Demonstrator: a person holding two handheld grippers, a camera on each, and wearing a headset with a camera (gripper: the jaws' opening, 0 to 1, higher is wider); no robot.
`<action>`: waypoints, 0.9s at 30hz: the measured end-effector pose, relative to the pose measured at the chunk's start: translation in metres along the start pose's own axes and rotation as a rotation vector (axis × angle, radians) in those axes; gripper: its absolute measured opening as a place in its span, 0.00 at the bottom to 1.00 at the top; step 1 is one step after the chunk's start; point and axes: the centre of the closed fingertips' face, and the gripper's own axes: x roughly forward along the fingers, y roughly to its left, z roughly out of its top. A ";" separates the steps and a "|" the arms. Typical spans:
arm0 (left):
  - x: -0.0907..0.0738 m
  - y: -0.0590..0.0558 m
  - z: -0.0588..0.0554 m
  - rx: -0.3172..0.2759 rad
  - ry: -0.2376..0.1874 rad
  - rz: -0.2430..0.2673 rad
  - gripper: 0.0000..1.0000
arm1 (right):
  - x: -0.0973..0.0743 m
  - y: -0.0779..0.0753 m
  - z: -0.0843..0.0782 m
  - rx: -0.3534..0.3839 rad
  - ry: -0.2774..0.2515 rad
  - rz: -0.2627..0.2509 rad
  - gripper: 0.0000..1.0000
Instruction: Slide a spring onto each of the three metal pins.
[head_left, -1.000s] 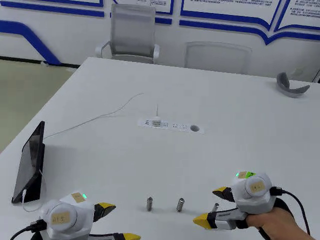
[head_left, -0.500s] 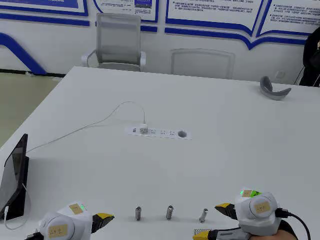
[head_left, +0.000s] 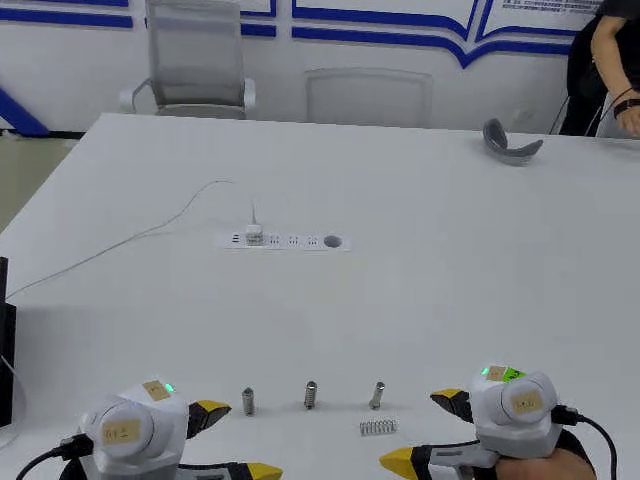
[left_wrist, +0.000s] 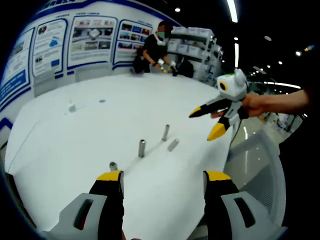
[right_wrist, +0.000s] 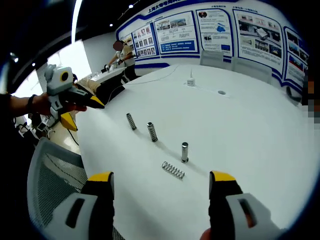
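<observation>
Three short metal pins stand in a row near the table's front edge. The left pin (head_left: 248, 401) (right_wrist: 131, 121) and the middle pin (head_left: 311, 394) (right_wrist: 152, 131) each carry a spring. The right pin (head_left: 377, 395) (right_wrist: 184, 152) (left_wrist: 165, 132) is bare. A loose spring (head_left: 378, 427) (right_wrist: 173, 169) (left_wrist: 173, 145) lies flat on the table just in front of the bare pin. My right gripper (head_left: 415, 430) (right_wrist: 161, 176) is open and empty, a little right of the loose spring. My left gripper (head_left: 245, 440) (left_wrist: 163, 176) is open and empty in front of the left pin.
A white power strip (head_left: 285, 241) with a plug and a trailing cable (head_left: 130, 237) lies mid-table. A grey curved object (head_left: 510, 146) rests at the far right. Two chairs (head_left: 195, 60) stand behind the table. A person (head_left: 605, 60) stands at the far right corner.
The head camera has swung, so the whole picture shifted. My right gripper has drawn back from the right pin. The loose spring now lies on the table by that pin.
</observation>
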 end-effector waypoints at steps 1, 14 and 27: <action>0.002 -0.001 0.001 0.003 0.002 -0.004 0.66 | -0.002 -0.001 -0.002 0.004 0.000 -0.003 0.80; 0.042 -0.034 0.008 0.093 0.076 -0.121 0.70 | -0.022 -0.005 -0.018 0.043 -0.015 -0.023 0.84; 0.078 -0.059 0.014 0.178 0.142 -0.214 0.71 | -0.032 0.000 -0.020 0.084 -0.050 -0.023 0.86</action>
